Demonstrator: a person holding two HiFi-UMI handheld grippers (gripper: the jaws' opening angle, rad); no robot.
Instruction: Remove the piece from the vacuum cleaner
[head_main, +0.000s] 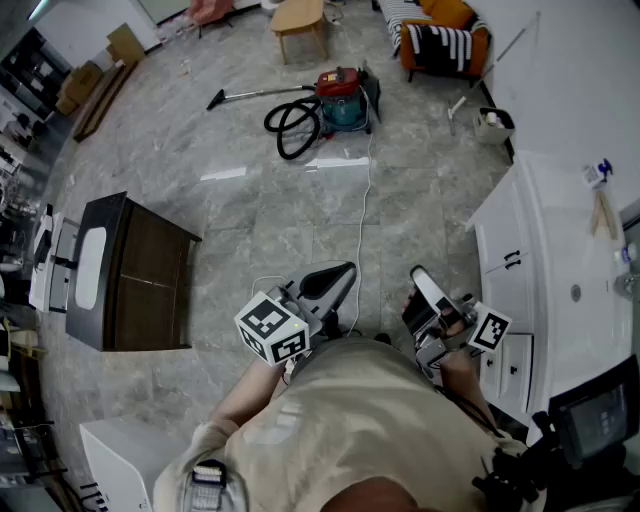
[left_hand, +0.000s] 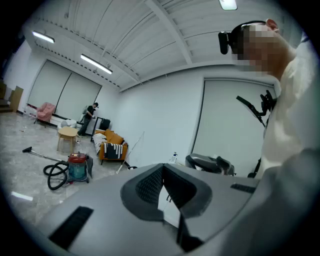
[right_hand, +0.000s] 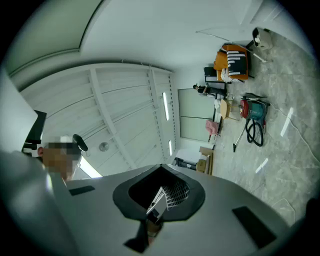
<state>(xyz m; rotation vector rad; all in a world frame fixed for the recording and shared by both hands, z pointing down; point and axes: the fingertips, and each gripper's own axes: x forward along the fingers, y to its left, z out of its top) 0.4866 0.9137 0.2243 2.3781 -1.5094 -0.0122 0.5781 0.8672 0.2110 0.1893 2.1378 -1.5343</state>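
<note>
Close to the person (head_main: 350, 420), left gripper (head_main: 338, 278) and right gripper (head_main: 418, 280) both have jaws together, holding nothing. The vacuum cleaner (head_main: 340, 100) sits far across the floor (head_main: 260, 230), untouched, so the task seems unstarted; next comes walking over to it

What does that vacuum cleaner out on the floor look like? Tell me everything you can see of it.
The vacuum cleaner is an upright drum, teal below with a red lid, seemingly plastic, standing on the grey marbled floor. A black hose loops beside it and joins a pale wand lying flat, which ends in a dark nozzle. A thin white cable trails from it across the floor.
</note>
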